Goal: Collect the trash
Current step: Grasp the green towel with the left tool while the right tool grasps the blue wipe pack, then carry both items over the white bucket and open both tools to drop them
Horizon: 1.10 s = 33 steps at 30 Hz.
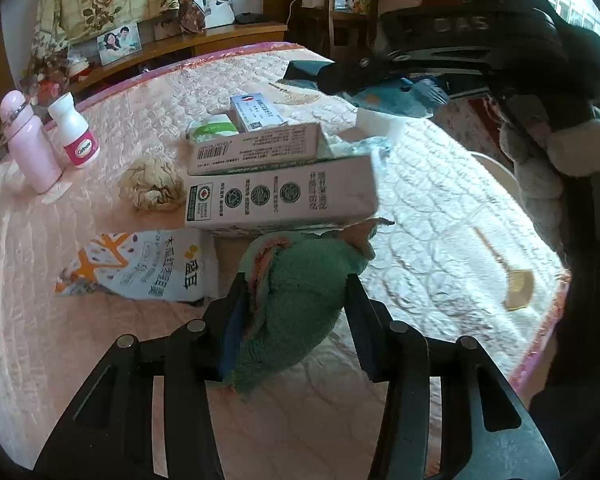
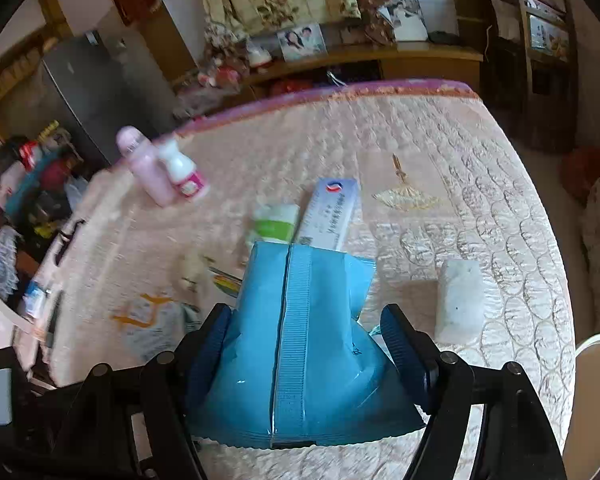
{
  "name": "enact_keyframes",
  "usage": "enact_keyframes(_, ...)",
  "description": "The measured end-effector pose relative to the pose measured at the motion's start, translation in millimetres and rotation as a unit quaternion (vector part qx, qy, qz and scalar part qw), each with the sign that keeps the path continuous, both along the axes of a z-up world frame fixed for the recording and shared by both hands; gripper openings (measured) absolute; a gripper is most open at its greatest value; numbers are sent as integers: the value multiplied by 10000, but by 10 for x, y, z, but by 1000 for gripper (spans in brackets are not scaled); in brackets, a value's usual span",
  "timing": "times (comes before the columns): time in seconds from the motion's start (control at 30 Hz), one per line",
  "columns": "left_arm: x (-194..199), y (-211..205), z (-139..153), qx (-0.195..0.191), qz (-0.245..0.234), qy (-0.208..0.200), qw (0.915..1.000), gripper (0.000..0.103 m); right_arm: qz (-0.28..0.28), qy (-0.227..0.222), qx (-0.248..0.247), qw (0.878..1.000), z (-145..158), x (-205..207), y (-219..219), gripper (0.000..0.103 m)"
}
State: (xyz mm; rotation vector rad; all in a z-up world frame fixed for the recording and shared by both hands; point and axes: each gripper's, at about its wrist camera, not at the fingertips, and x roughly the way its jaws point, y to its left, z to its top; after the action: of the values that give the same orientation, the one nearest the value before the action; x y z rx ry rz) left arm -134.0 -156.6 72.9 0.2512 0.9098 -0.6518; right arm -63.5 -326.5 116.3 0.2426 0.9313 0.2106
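- Grippers first: the left gripper (image 1: 296, 300) is low over the near part of the bed (image 1: 440, 208), fingers pointing across it, clamped on a green cloth (image 1: 300, 292) that bulges up between the pads and hangs out the back.
- The right gripper (image 2: 306, 336) is pinching a blue packet (image 2: 300, 344) by its sides, seam strip facing up. It sits well above the quilt and tips down toward it. From the left wrist view you can see it off to the right with that packet (image 1: 396, 96) sticking out, a gloved hand (image 1: 540, 152) behind it.
- Trash is piled mid-bed, just past the cloth: two long pink boxes (image 1: 280, 196) stacked, a crumpled tan paper (image 1: 152, 184) touching their left end, a white printed bag (image 1: 148, 268) flat in front.
- Behind those, a small white-and-blue box (image 2: 332, 212) next to a green-and-white pack (image 2: 276, 220).
- A white foam block (image 2: 458, 300) sits alone to the right.
- A pink bottle (image 1: 30, 144) and a white bottle (image 1: 74, 132) stand together at the left edge.
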Motion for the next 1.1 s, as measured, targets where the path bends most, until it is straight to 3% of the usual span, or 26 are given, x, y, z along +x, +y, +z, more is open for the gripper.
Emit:
enact_keyframes(0.3, -221, 16, 248, -386, -103, 185, 9990, 45, 125, -245, 163, 9995, 179, -502, -84, 75)
enact_keyframes(0.53, -384, -162, 434, -610, -331, 252, 9973, 45, -13, -230, 406, 9989, 171, -884, -401, 75)
enact_keyframes(0.83, -481, -694, 611, -712, -586, 241, 9954, 45, -585, -186, 384, 9974, 107, -1278, -969, 75)
enact_keyframes(1.1, -546, -1471, 617, -767, -915, 348, 9922, 45, -1448, -64, 184, 9893, -17, -1708, -1736, 75)
